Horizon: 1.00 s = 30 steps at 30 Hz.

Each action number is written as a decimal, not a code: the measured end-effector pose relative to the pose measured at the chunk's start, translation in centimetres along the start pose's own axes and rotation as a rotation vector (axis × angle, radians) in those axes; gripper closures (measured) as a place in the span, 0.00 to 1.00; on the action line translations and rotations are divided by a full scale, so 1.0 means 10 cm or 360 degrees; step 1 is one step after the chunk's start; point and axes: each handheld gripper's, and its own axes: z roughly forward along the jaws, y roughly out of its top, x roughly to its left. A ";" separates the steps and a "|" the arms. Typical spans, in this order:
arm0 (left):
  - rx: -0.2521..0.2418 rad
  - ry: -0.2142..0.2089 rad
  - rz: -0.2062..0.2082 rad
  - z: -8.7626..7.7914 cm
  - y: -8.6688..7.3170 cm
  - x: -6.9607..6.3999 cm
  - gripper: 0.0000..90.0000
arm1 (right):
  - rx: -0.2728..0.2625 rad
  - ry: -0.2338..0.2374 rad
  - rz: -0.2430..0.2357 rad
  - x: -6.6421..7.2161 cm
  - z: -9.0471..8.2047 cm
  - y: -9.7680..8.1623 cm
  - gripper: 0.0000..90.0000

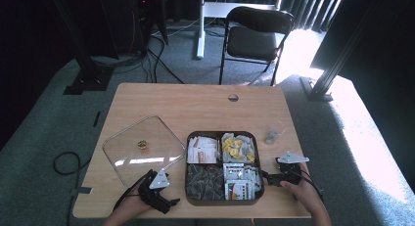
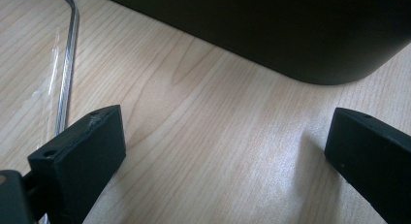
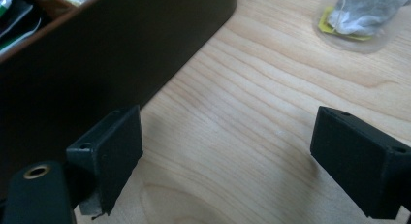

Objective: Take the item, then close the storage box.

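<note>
On table, flanking tea box (image 1: 195, 196) | left claw (image 1: 172, 202) spread, empty | right claw (image 1: 265, 176) spread, empty

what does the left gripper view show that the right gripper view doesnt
Left gripper view alone: the clear lid's curved edge lying on the wood beside the left tool. Right gripper view alone: a glass cup holding a tea bag, and packets inside the box. Both: open black jaws over bare wooden table, with the dark tea box wall close ahead.
</note>
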 end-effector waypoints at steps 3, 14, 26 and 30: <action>0.0000 0.0000 0.0000 0.00 0.00 0.00 0.01 | 0.0036 0.0018 -0.0004 0.01 0.01 0.00 0.12; -0.0001 0.0001 -0.0001 0.00 0.00 0.00 0.01 | 0.0053 0.0081 -0.0113 0.04 0.01 -0.01 0.13; 0.0000 0.0000 0.0000 0.00 0.00 0.00 0.01 | 0.0053 0.0089 -0.0119 0.05 0.01 -0.01 0.12; 0.0007 -0.0001 0.0000 -0.01 0.00 0.00 0.01 | 0.0054 0.0089 -0.0119 0.05 0.01 -0.01 0.12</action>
